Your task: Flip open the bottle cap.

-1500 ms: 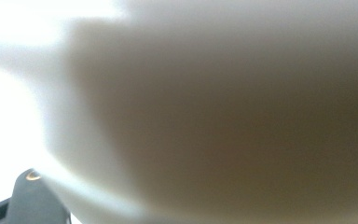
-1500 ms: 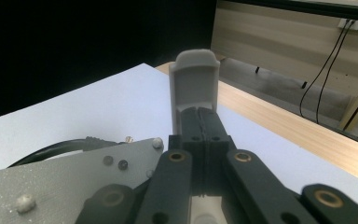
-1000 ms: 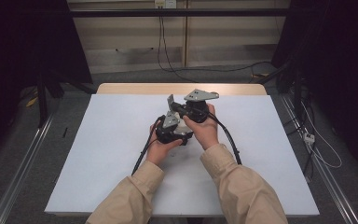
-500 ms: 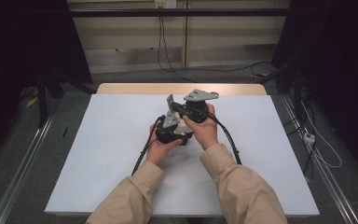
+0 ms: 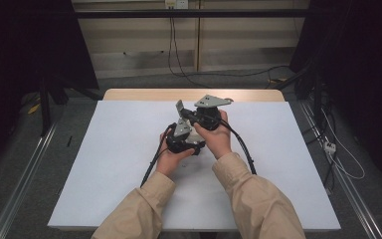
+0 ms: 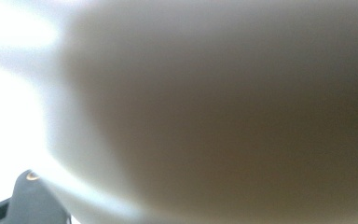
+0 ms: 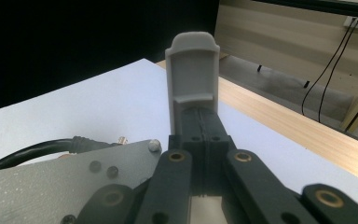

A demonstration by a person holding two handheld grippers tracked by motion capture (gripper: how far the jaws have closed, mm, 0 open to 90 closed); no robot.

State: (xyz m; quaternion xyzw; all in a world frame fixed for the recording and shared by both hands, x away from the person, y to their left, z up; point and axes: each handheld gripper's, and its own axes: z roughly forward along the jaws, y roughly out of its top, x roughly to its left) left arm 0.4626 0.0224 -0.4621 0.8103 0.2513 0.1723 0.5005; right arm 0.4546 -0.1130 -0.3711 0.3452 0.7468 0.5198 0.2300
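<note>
Both grippers are held close together over the middle of the white table [image 5: 104, 164]. My right gripper [image 5: 180, 107] sits a little farther back, with its grey plate on top. In the right gripper view its jaws are pressed together, shut on nothing, and the grey fingertips [image 7: 193, 70] point up over the table's far edge. My left gripper [image 5: 183, 131] lies just in front of and below it, in the left hand. The left gripper view is a close brownish blur with a dark corner of a jaw at the bottom left, so its state is unclear.
Black cables [image 5: 151, 167] trail from both grippers back toward the person across the table. A wooden strip [image 5: 129, 94] runs along the table's far edge. Grey floor, metal rails [image 5: 25, 164] and loose wires [image 5: 338, 159] lie around the table.
</note>
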